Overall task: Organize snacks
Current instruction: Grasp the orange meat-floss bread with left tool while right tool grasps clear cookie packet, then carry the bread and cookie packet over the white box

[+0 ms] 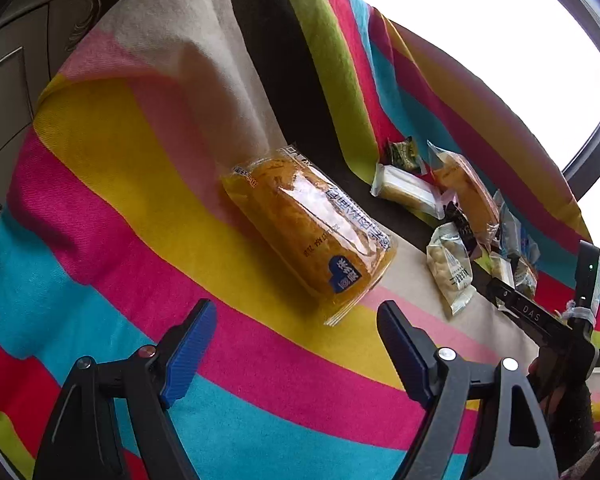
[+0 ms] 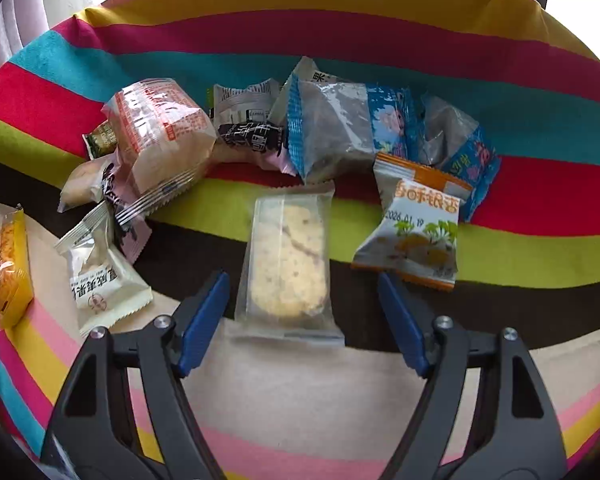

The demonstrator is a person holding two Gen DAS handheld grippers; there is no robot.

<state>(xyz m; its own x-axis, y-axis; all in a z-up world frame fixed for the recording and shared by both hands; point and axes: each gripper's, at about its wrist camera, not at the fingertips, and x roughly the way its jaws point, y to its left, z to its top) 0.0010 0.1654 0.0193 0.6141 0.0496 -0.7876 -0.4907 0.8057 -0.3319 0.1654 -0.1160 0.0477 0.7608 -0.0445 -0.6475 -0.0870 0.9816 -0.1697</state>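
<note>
Snacks (image 2: 288,264) on striped cloth (image 2: 340,32), both grippers' fingers (image 2: 204,320) apart, empty

Your left wrist camera looks forward and down between its blue fingers (image 1: 192,344) at the striped cloth (image 1: 100,160), quite near, with the horizon tilted. The big orange cake packet (image 1: 308,232) lies just ahead of it, and a bright window fills its upper right. Your right wrist camera also looks down along its fingers (image 2: 204,316), close over the snack pile. Both views share this cloth, the white nut packet (image 1: 452,268) (image 2: 104,280) and the same orange packet (image 2: 10,268) at the left edge.
</note>
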